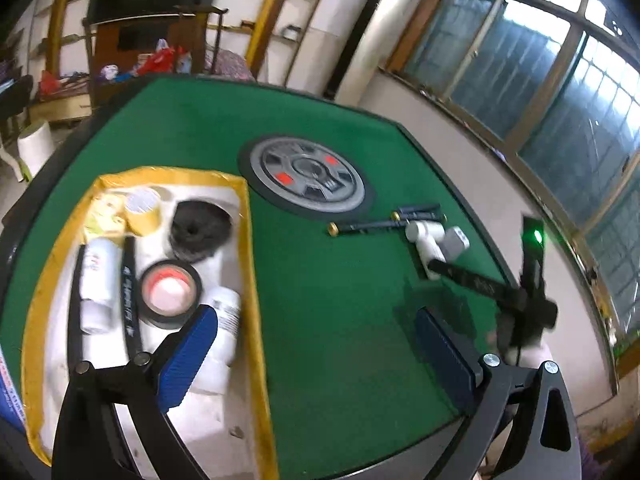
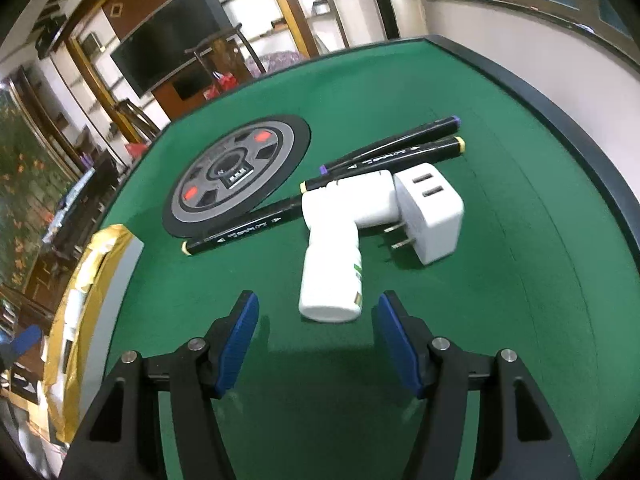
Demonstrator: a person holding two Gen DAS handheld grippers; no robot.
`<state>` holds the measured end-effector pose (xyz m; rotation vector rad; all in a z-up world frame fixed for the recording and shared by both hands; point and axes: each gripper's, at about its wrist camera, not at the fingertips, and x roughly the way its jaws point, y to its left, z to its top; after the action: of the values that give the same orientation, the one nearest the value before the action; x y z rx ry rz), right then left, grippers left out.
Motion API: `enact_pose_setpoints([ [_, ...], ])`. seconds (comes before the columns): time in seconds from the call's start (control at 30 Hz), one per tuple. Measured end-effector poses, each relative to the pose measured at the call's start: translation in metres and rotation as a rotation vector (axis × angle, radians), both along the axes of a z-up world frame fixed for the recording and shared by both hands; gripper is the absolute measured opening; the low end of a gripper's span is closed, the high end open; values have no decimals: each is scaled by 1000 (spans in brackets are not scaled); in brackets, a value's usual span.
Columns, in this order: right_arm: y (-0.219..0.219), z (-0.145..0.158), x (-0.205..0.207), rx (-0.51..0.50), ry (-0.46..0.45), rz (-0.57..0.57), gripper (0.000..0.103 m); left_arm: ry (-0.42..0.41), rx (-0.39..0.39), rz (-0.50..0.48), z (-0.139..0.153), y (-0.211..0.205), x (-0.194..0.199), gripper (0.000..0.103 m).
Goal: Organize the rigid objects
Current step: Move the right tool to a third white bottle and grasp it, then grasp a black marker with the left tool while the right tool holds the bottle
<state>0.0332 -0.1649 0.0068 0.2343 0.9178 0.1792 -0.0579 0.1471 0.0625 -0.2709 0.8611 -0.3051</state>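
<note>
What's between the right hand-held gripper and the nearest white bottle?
Only bare green felt, seen in the right wrist view: the right hand-held gripper is open, just short of the white bottle.

The gold-rimmed white foam tray (image 2: 90,264) is cut off at the right wrist view's left edge. Inside the tray, the white cylindrical bottle (image 1: 98,276) is blurred, its red label unreadable.

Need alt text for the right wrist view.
Open right claw hovers just short of a white bottle lying on the green table. Behind it lie a second white bottle, a white charger and three black markers.
</note>
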Motion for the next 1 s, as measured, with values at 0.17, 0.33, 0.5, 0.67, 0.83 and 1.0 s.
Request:
enact_pose_setpoints([
  [0.17,18,-3,26,-128,36,-14,61,24,24,-4,-6,-14,1,100],
  [0.33,38,-10,38,-255,65,-26,33,19,97,-69,-8,-39,13,100],
  [0.5,29,-10,12,-196,41,-19,33,-28,211,-158,-8,-76,32,100],
  [0.67,-1,-8,-23,-45,-6,-16,33,-2,277,-221,-21,-109,80,100],
  [0.83,-26,-6,-21,26,-40,-59,33,24,440,-270,-49,-150,132,100],
  [1.0,-43,-12,-19,119,-30,-89,33,28,515,-335,-68,-175,163,100],
])
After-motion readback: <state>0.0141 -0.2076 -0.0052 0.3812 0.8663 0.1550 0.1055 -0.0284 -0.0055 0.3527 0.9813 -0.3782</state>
